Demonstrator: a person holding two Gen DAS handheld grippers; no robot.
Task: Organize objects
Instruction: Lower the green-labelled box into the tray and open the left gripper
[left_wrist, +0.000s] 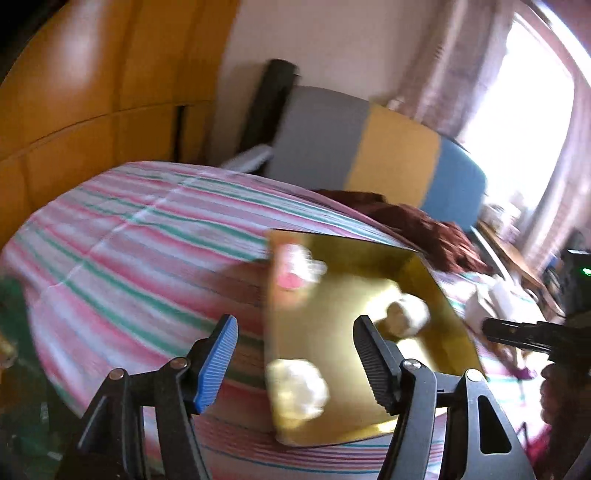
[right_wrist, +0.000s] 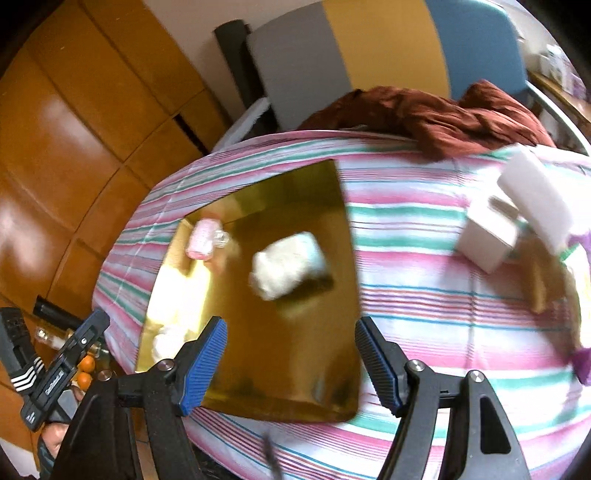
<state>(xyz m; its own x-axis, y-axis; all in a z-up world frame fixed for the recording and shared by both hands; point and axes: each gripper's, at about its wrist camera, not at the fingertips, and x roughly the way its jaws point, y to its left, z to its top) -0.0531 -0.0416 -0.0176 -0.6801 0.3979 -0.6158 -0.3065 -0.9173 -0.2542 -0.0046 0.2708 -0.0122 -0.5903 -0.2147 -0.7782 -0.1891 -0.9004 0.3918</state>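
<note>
A shiny gold tray (right_wrist: 295, 350) lies on the striped bed; it also shows in the left wrist view (left_wrist: 340, 369). On it sit a pink-and-white item (right_wrist: 203, 238), a white fluffy item (right_wrist: 286, 266) and another white item (right_wrist: 168, 341). My right gripper (right_wrist: 291, 363) is open and empty above the tray's near edge. My left gripper (left_wrist: 295, 363) is open and empty over the tray's left edge, near a white item (left_wrist: 297, 389). The frames are motion-blurred.
The bed has a pink, green and white striped sheet (right_wrist: 443, 314). A dark red cloth (right_wrist: 443, 114) lies at its far side. White boxes (right_wrist: 491, 236) and small items lie at the right. An orange wooden wardrobe (left_wrist: 92, 92) stands left.
</note>
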